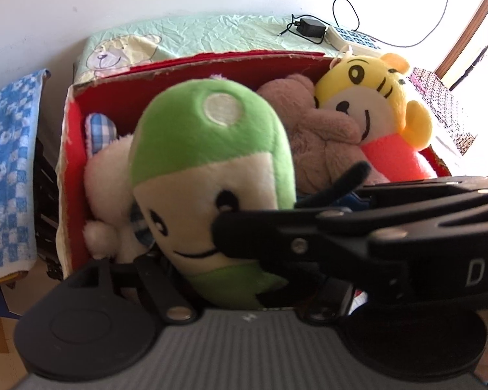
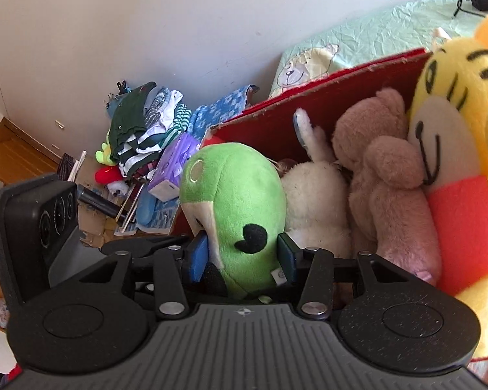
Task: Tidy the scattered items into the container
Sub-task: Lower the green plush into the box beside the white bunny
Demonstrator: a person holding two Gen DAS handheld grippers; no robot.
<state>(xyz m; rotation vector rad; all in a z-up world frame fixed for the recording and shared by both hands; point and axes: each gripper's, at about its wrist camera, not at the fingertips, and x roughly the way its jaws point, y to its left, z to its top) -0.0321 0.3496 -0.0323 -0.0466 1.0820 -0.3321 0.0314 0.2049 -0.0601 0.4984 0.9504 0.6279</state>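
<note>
Green plush held over a crowded red box.

Left wrist view: the green plush (image 1: 208,175) sits above the red box (image 1: 71,136); I cannot tell the left claw's opening. Right wrist view: the right claw (image 2: 242,256) pinches its base narrowly; released onto the white plush (image 2: 312,195), it may roll out.

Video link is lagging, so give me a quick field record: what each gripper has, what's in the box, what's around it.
container: red cardboard box
right gripper: shut on green plush, holding it over the box
left gripper: fingers hidden by the right gripper's body, state unclear
already in box: white plush, brown teddy, yellow tiger plush
behind box: green bear-print sheet, black adapter
beside box: blue towel
</note>
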